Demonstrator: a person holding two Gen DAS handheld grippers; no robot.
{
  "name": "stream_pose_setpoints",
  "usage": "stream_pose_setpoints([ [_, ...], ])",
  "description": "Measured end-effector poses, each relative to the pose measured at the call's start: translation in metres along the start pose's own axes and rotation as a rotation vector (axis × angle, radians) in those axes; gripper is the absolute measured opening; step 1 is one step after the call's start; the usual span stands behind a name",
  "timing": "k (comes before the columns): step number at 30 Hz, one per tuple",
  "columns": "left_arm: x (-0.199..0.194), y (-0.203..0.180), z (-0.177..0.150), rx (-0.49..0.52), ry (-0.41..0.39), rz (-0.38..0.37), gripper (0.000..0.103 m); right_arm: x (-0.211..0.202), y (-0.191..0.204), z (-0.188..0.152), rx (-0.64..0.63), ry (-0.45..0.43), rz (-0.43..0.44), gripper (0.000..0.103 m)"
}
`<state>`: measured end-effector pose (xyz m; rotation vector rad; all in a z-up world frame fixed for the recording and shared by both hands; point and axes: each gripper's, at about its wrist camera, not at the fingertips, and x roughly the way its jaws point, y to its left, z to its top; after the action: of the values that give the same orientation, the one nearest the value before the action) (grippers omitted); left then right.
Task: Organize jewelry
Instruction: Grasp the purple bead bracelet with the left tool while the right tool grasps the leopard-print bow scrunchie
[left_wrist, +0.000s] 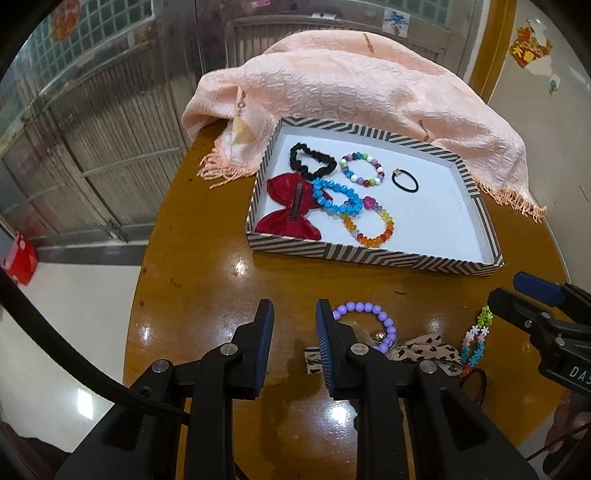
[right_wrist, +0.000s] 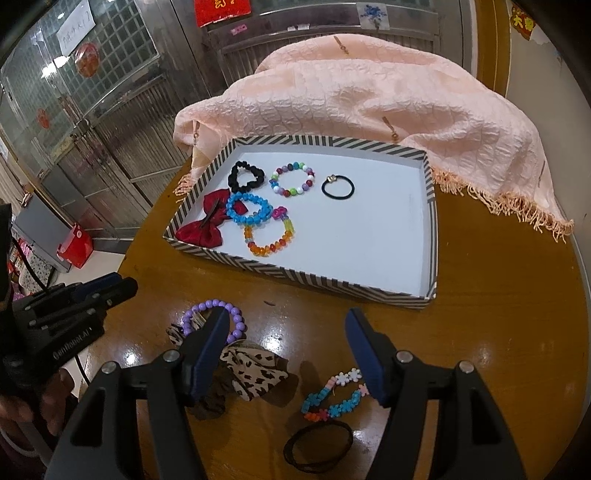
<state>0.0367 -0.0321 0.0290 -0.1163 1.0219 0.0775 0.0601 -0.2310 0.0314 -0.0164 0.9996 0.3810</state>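
Observation:
A striped tray (right_wrist: 295, 280) on the round wooden table holds a red bow (right_wrist: 207, 225), a black scrunchie (right_wrist: 245, 177), several bead bracelets and a black hair tie (right_wrist: 338, 188). In front of it lie a purple bead bracelet (right_wrist: 201, 307), a leopard-print bow (right_wrist: 255, 373), a flower-bead bracelet (right_wrist: 332, 398) and a dark hair tie (right_wrist: 317, 443). My right gripper (right_wrist: 288, 317) hovers open above these loose pieces, empty. My left gripper (left_wrist: 294, 317) is open and empty, just left of the purple bracelet (left_wrist: 364, 310).
A peach fringed scarf (left_wrist: 369, 85) is heaped behind the tray (left_wrist: 369, 254) and drapes over the table's far edge. The table edge curves close on the left, with floor and a red box (left_wrist: 20, 262) below. Metal shutters stand behind.

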Motion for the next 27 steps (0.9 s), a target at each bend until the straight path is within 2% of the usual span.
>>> stream_pose_setpoints([
  [9, 0.013, 0.017, -0.001, -0.064, 0.073, -0.052, 0.017, 0.004, -0.001, 0.003, -0.008, 0.019, -0.003, 0.069],
  [16, 0.027, 0.019, 0.003, -0.089, 0.117, -0.092, 0.021, 0.011, 0.001, 0.000, -0.018, 0.038, 0.007, 0.069],
  [27, 0.064, -0.002, 0.019, -0.024, 0.210, -0.150, 0.022, 0.016, -0.006, -0.003, -0.015, 0.068, 0.008, 0.069],
])
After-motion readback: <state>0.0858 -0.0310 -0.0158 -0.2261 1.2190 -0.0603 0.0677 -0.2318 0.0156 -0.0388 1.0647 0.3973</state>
